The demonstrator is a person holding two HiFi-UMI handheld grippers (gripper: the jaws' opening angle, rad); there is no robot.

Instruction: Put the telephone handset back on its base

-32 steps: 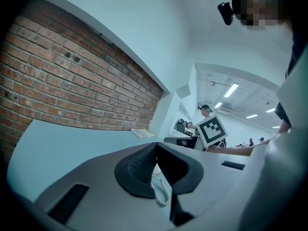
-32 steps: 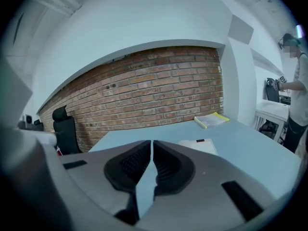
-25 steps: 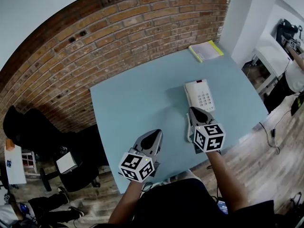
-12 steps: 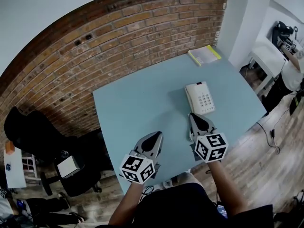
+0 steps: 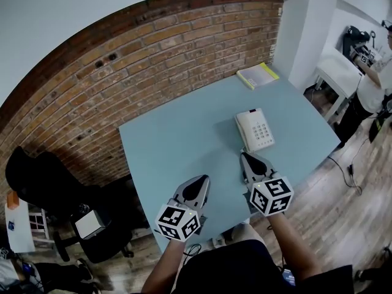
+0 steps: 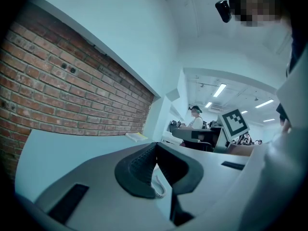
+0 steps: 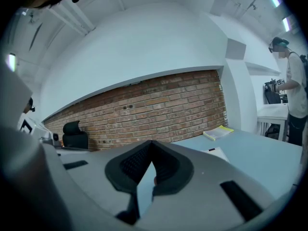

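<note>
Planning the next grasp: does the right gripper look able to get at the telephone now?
Probably yes. The right gripper points at the telephone from close by, with nothing between them on the table. Its jaws are shut and would need opening first.

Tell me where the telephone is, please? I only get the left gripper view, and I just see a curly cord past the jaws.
Observer: In the head view the telephone sits on the blue table, just beyond the right gripper.
Operator: Is that gripper holding something?
Observer: No. The right gripper view shows its jaws shut together, with nothing between them.
Operator: What is next to the table on my side?
Observer: A black chair stands by the brick wall, left of the table.
</note>
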